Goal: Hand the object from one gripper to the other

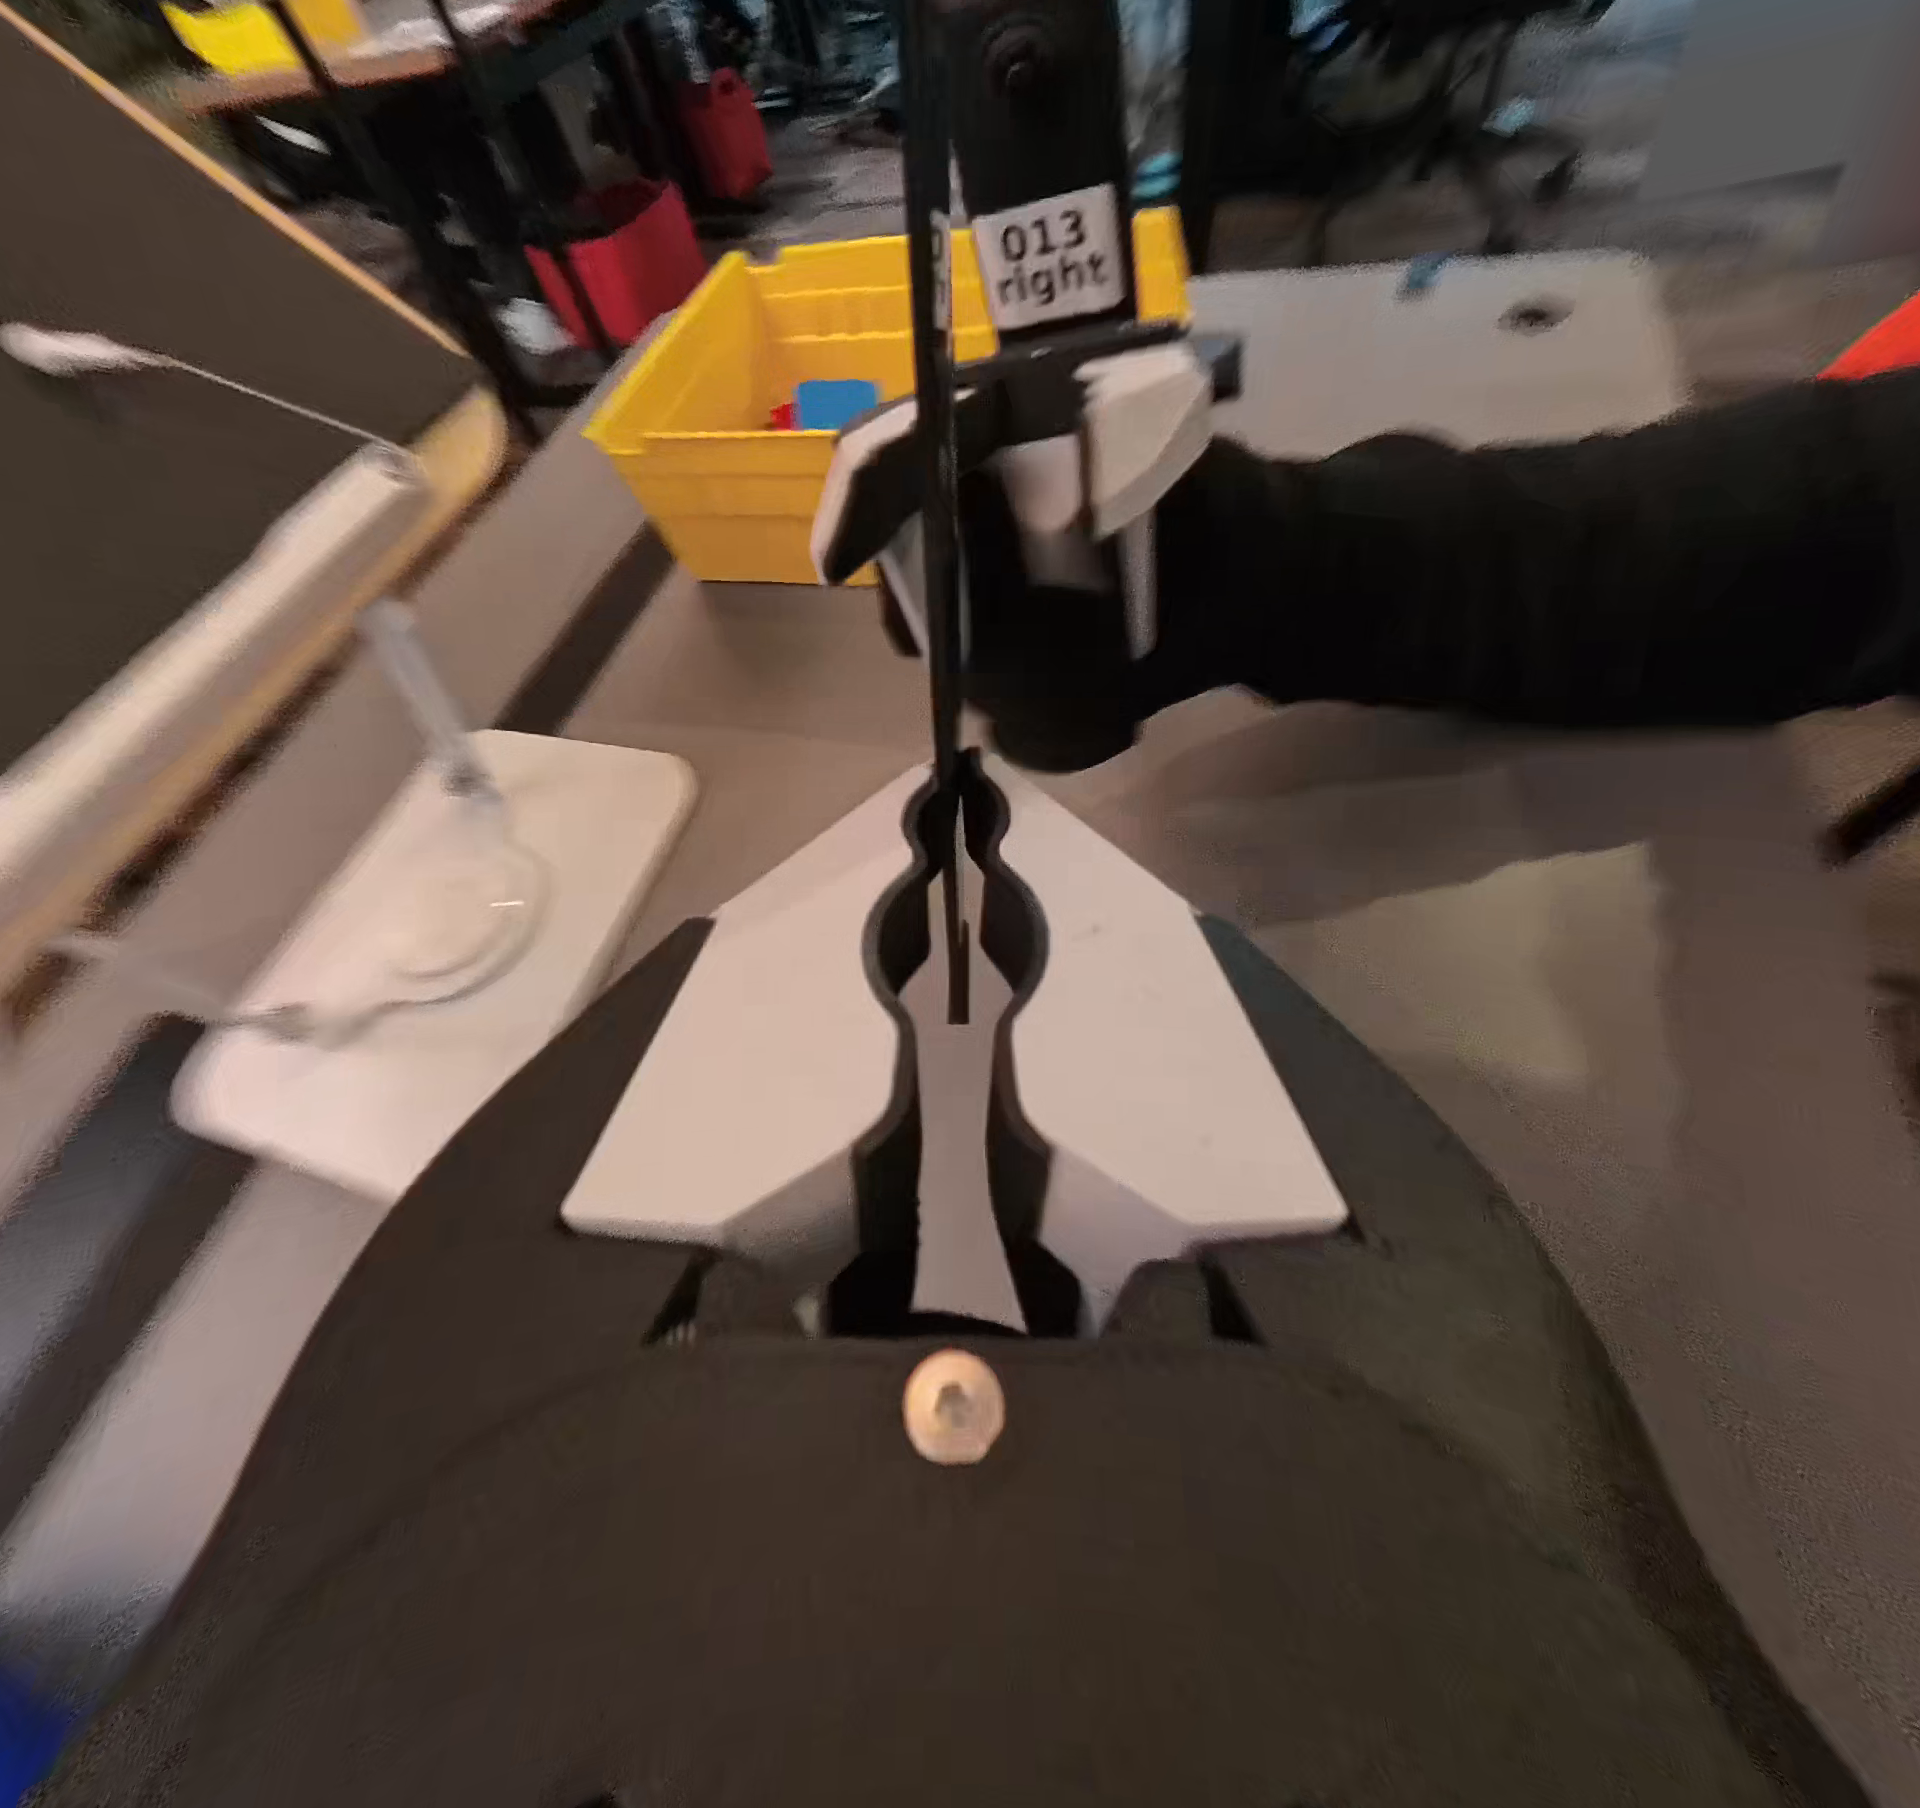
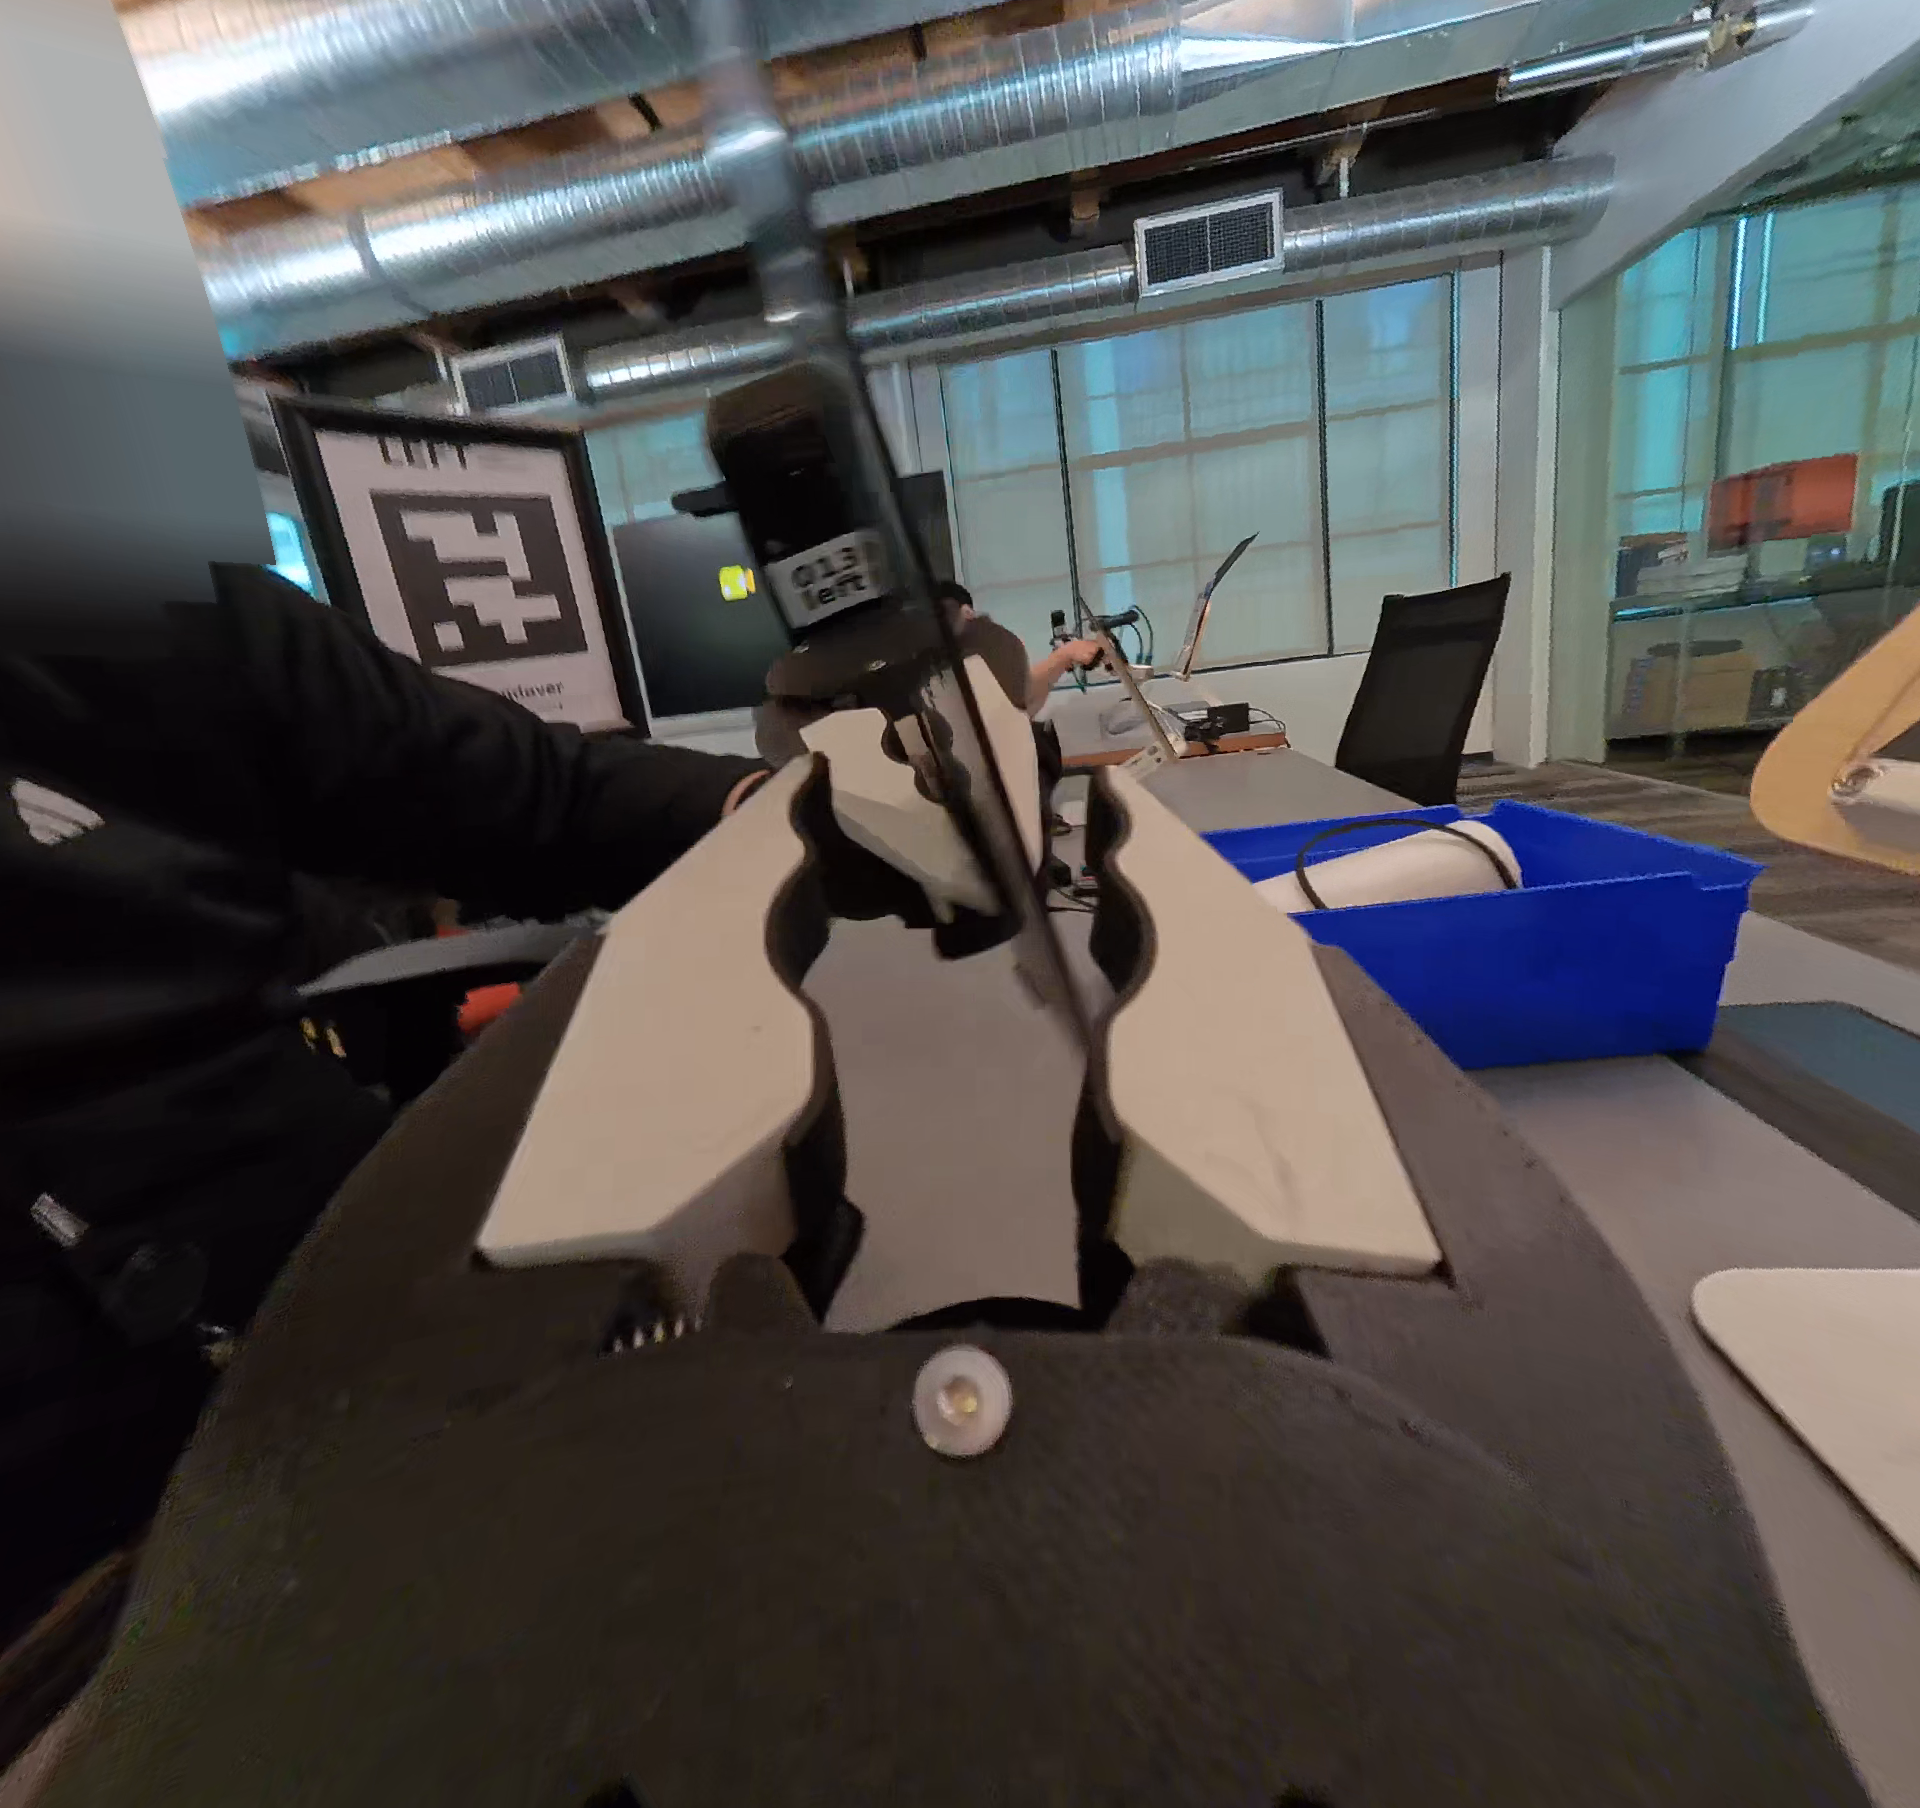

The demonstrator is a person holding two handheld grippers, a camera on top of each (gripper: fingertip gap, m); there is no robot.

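Observation:
The object is a thin dark flat strip (image 1: 940, 470), seen edge-on and standing almost upright. My left gripper (image 1: 961, 771) is shut on its lower end, with the strip pinched between the white fingertips. My right gripper (image 1: 987, 470) faces it from beyond, open, with the strip passing between its two fingers. In the right wrist view the right gripper (image 2: 956, 782) is open wide. There the strip (image 2: 997, 854) slants through the gap and lies against the inner edge of the right-hand finger (image 2: 1236, 1031). The left gripper (image 2: 914, 813) sits just beyond the fingertips, shut on the strip.
A yellow bin (image 1: 717, 480) with small coloured items stands behind. A white pad (image 1: 447, 989) carries a clear stand at left. A blue bin (image 2: 1538, 969) holds a white roll and black cable. Another white pad (image 2: 1829, 1374) lies right. Black sleeves (image 1: 1507, 574) reach in. My two grippers' fingertips are within a few centimetres of each other.

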